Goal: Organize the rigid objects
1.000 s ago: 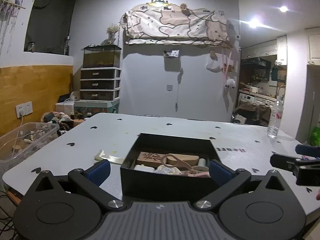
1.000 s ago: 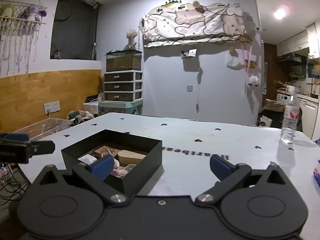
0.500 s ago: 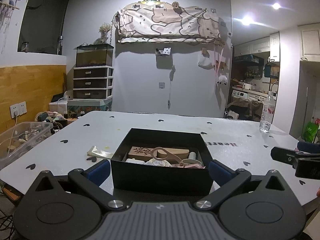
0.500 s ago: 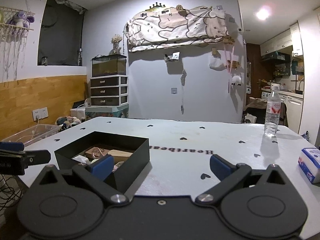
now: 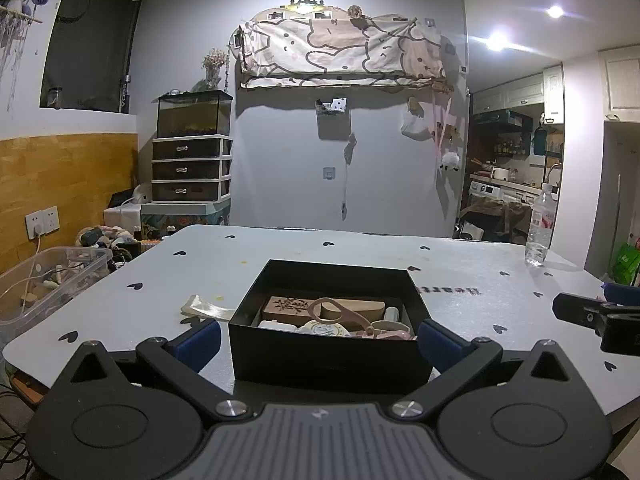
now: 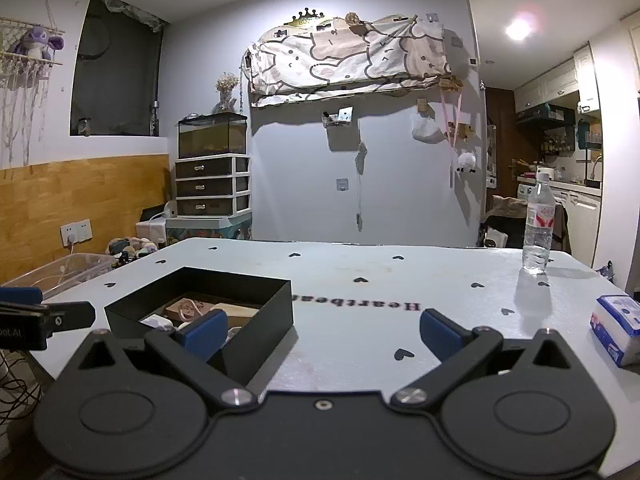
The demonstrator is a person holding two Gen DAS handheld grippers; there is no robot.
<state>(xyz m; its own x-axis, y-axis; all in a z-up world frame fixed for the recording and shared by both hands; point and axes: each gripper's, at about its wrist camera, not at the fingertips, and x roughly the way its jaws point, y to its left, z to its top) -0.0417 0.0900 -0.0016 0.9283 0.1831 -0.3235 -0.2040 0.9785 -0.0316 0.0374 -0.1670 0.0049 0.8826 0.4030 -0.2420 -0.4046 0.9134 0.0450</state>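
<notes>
looks mostly done: box (image 5: pixel 328 354) already full, both tools (image 5: pixel 318 336) (image 6: pixel 320 330) wide open and empty, only a wrapper (image 5: pixel 206 307) left on the tabletop (image 6: pixel 360 332).

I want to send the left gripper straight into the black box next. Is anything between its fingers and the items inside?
Only the black box itself: its near wall rises between the open left gripper and the pink scissors and wooden block inside. The top is open, so entry from above looks unobstructed.
</notes>
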